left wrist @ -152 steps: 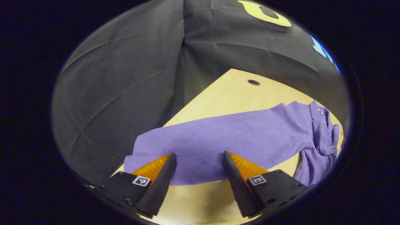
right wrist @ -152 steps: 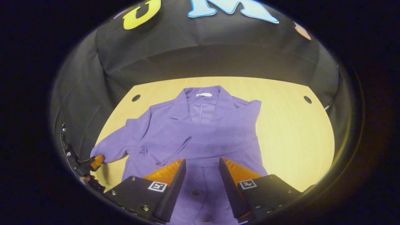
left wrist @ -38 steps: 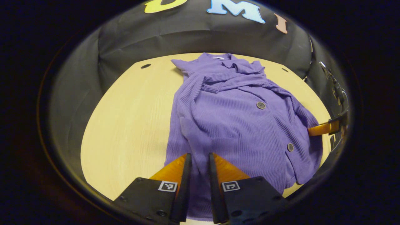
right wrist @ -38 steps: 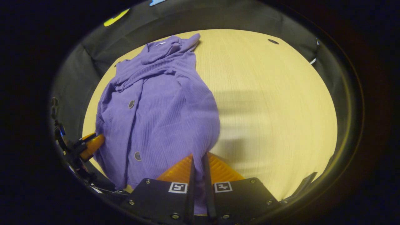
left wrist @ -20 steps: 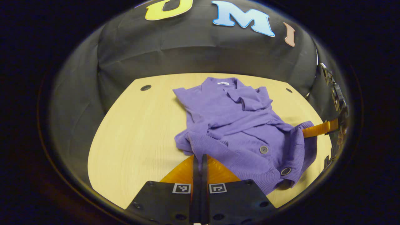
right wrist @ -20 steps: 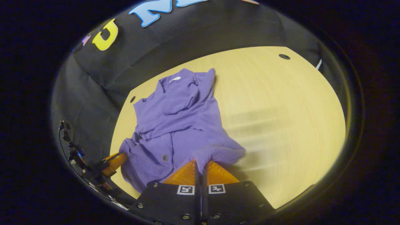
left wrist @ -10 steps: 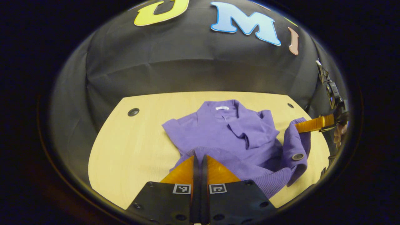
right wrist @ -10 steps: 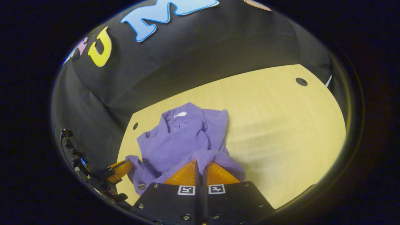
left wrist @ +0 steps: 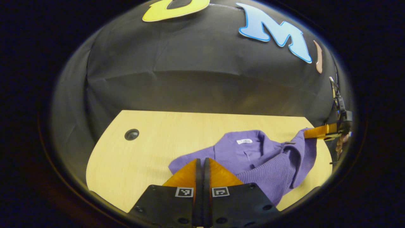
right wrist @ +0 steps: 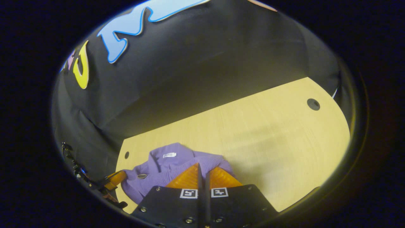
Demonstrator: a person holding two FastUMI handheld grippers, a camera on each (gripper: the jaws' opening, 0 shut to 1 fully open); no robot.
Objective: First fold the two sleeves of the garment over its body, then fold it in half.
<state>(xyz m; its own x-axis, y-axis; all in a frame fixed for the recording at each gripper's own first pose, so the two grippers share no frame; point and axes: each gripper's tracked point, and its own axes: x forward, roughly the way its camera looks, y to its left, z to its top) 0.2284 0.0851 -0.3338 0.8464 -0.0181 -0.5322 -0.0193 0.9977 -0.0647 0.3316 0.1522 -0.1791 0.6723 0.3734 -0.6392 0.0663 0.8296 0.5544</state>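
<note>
A purple ribbed cardigan [left wrist: 253, 158] lies on the wooden table [left wrist: 133, 158], its lower half lifted and carried over toward the collar, where a white label shows. My left gripper [left wrist: 200, 163] is shut on one hem corner. The right gripper [left wrist: 311, 133] shows at the far right of the left gripper view, pinching the other hem corner. In the right gripper view my right gripper [right wrist: 202, 169] is shut on the cardigan [right wrist: 164, 171], and the left gripper [right wrist: 115, 180] shows at lower left holding the other hem corner.
The booth's black cloth wall [left wrist: 196, 69] rises right behind the table's far edge. Round cable holes [left wrist: 131, 134] [right wrist: 313, 104] sit near the table's back corners. Bare wood [right wrist: 269, 139] stretches to the right of the cardigan.
Both grippers have carried the hem up and forward toward the collar, so the cardigan's lower half now covers most of its body. Both stayed shut on the fabric.
</note>
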